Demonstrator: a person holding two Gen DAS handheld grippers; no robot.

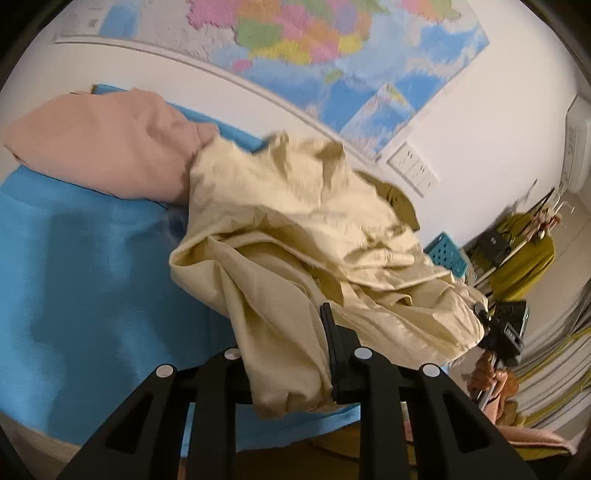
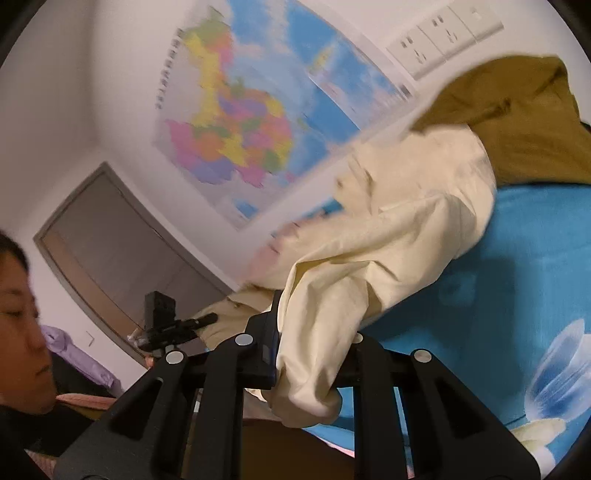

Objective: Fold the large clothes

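Down at 6 o'clock in the left wrist view, the left gripper (image 1: 291, 354) has its jaws pinched on a bunch of the cream garment (image 1: 295, 236), with fabric spilling out below the fingers. From there the cloth runs up toward 12 and out toward 3 o'clock, all crumpled and lifted off the blue bedsheet (image 1: 92, 277). At 10 o'clock sits a pink garment (image 1: 99, 144), touching the cream one where they meet near the middle. Peeking out behind the cream cloth at about 2 o'clock is a bit of olive-brown garment (image 1: 400, 201). Further out at 12 to 1 o'clock there's a big wall map (image 1: 295, 44), with a row of wall sockets (image 1: 413, 168) just beside its lower corner. Over at 4 o'clock you can spot a teal perforated basket (image 1: 445, 254).

Same deal in the right wrist view: the right gripper (image 2: 314, 354) is clamped on another bunch of the cream garment (image 2: 406, 229) (the far finger is buried in the fabric, so only the near one really shows). The cloth climbs toward 1 o'clock, where it meets the olive-brown garment (image 2: 517, 122). Bedsheet (image 2: 498, 277) fills 3 to 5 o'clock, with a flower print at the edge. At 9 o'clock there's a brown door (image 2: 110, 240), the map (image 2: 251, 110) at 11, sockets (image 2: 443, 33) at 1, and a person (image 2: 22, 314) at 8 o'clock.
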